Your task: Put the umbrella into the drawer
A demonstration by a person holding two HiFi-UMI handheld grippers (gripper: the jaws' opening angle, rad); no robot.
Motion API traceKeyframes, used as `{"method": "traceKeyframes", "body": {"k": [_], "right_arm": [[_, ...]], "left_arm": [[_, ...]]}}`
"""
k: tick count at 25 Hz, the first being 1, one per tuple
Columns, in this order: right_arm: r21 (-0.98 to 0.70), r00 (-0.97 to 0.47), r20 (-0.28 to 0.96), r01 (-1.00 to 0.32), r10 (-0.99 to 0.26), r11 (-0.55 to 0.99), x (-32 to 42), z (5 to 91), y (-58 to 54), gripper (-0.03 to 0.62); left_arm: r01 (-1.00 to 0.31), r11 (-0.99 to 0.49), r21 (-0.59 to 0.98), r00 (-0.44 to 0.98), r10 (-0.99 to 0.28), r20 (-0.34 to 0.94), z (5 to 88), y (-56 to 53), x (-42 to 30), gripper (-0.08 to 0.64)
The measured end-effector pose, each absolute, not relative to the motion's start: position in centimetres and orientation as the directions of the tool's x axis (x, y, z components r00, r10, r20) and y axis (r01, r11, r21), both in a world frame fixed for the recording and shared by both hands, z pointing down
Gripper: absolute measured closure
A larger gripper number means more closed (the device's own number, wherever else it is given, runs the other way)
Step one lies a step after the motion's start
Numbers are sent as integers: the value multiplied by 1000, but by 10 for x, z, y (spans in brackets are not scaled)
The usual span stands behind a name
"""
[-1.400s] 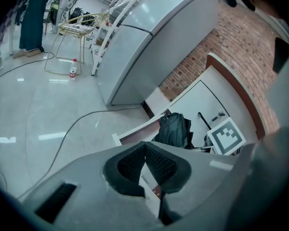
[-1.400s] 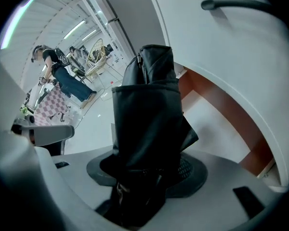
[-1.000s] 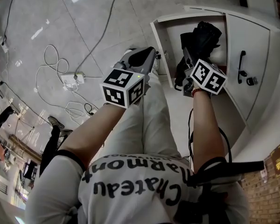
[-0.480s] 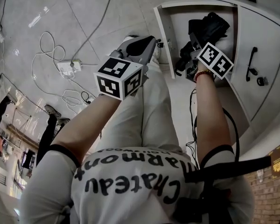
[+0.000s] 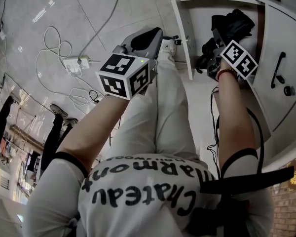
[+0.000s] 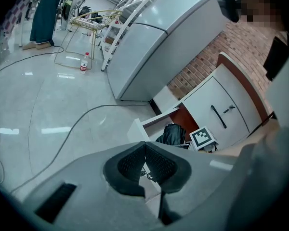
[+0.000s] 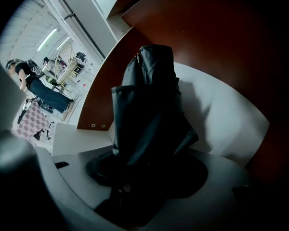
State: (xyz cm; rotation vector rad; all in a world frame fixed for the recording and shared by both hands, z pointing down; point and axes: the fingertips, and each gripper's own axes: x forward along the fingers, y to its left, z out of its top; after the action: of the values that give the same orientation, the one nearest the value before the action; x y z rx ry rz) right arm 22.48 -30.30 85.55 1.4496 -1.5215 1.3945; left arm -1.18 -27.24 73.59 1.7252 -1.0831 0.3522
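The person's printed shirt (image 5: 138, 191) and light trousers (image 5: 158, 112) filled the near field of the head view. The left tongs (image 6: 144, 153) were held above the trousers, out over the floor (image 5: 29, 28). They were clenched: the left gripper view showed the two dark pads meeting at their tips with nothing gripped between them. The left marker cube (image 5: 123, 75) faced up towards the head camera.

The right tongs (image 7: 147, 174) pointed steeply down at the open drawer (image 5: 183, 33). They were grasping the umbrella (image 7: 147, 105), a black folded item whose near end sat between the dark pads. The right marker cube (image 5: 240, 59) sat just above the person's wrist.

The umbrella extended away from the right tongs and down into the white drawer. It was the one item seen in that drawer. Whether its far end touched the drawer floor could not be told. A red-brown panel (image 7: 207, 28) rose behind the drawer.

Beside the drawer stood a white cabinet door (image 5: 286, 38) with a black handle (image 5: 277, 69).

Farther out, a power strip (image 5: 71, 62) and loose white cable (image 5: 52, 38) lay on the floor. In the left gripper view, a bottle (image 6: 84, 62) stood on the floor well beyond the drawer, near a large pale cabinet (image 6: 149, 47) and a brick wall (image 6: 216, 47).
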Motion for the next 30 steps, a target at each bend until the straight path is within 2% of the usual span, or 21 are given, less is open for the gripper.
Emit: {"method": "traceKeyframes", "body": {"k": [22, 30], "right_arm": [[-192, -145, 931, -975, -336, -110, 226, 875, -304, 359], [-102, -57, 934, -989, -352, -110, 227, 876, -307, 359]], "left_arm": [[-784, -33, 620, 559, -473, 682, 762, -247, -16, 545], [-781, -24, 624, 558, -475, 680, 765, -244, -19, 545]]}}
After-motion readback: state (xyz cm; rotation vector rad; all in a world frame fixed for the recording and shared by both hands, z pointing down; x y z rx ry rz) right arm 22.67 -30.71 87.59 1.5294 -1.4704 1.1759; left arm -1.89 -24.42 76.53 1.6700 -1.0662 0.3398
